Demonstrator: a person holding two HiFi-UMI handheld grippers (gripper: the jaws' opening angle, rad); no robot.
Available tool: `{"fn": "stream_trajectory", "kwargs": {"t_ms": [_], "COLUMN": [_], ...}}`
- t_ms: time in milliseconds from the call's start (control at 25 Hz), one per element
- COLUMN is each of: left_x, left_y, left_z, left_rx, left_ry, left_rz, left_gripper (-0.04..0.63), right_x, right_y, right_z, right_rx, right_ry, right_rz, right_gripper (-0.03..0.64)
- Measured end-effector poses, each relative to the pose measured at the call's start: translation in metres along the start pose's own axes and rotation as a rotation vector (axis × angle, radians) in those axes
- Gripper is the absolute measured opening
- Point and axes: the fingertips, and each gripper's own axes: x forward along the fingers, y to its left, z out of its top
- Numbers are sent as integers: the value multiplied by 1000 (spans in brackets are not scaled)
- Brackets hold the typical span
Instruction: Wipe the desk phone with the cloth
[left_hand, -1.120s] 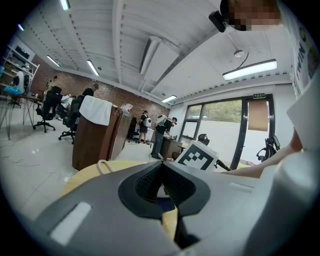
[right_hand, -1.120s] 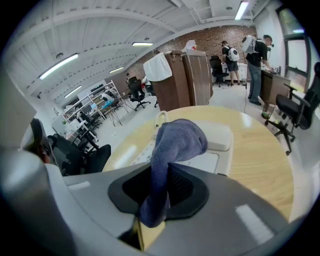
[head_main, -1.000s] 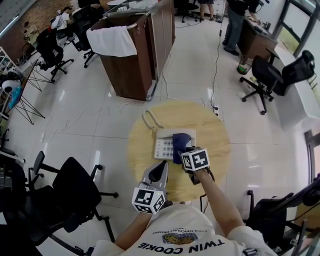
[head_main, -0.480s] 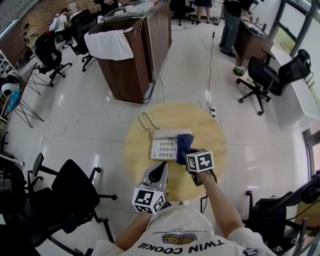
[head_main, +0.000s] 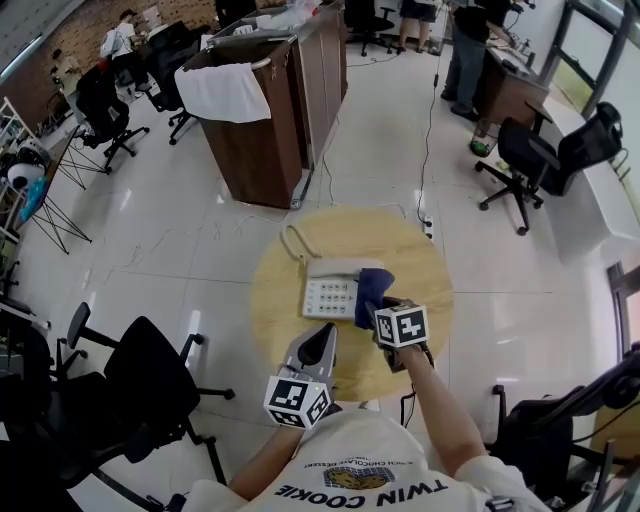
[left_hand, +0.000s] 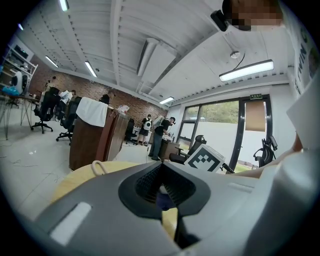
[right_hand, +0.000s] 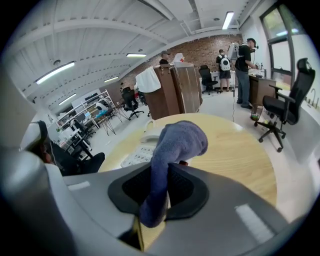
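Observation:
A white desk phone (head_main: 330, 291) with a keypad and coiled cord lies on the round wooden table (head_main: 425, 265). My right gripper (head_main: 378, 308) is shut on a blue cloth (head_main: 369, 286), which hangs over the phone's right edge. In the right gripper view the cloth (right_hand: 176, 144) bulges up from between the jaws of the right gripper (right_hand: 159, 176). The phone (right_hand: 136, 156) lies just beyond it on the left. My left gripper (head_main: 323, 342) hovers over the table's near edge, below the phone. The left gripper (left_hand: 161, 189) is shut with nothing in it.
A brown wooden lectern (head_main: 270, 120) with a white towel (head_main: 225, 92) draped over it stands behind the table. Black office chairs stand at the near left (head_main: 150, 385) and the far right (head_main: 520, 150). People stand at desks in the background.
The right gripper has drawn the cloth a little to the right, from over the phone's right part to its right edge. The left gripper has stayed put.

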Motion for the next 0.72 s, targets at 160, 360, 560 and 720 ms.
{"fn": "stream_trajectory", "kwargs": {"t_ms": [160,360,560,720], "left_x": [-6,-15,-30,-44], "left_y": [8,20,34,47], "left_z": [-1,-1,-1,-4], "left_rx": [-13,-23,-25,-33], "left_ry": [-1,-6,-8,-2], "left_rz": [29,73,122,160], "left_gripper": [-9,-9,-9,-9], "right_x": [-9,3,32,53], "right_y": [33,103,147,168], "right_z": [16,3,-36,-62], "right_rx": [-87,-250,-271,-262], "right_ry": [-76,-65,53,127], "right_rz": [42,180,288,334], "right_gripper": [66,66,66,66]}}
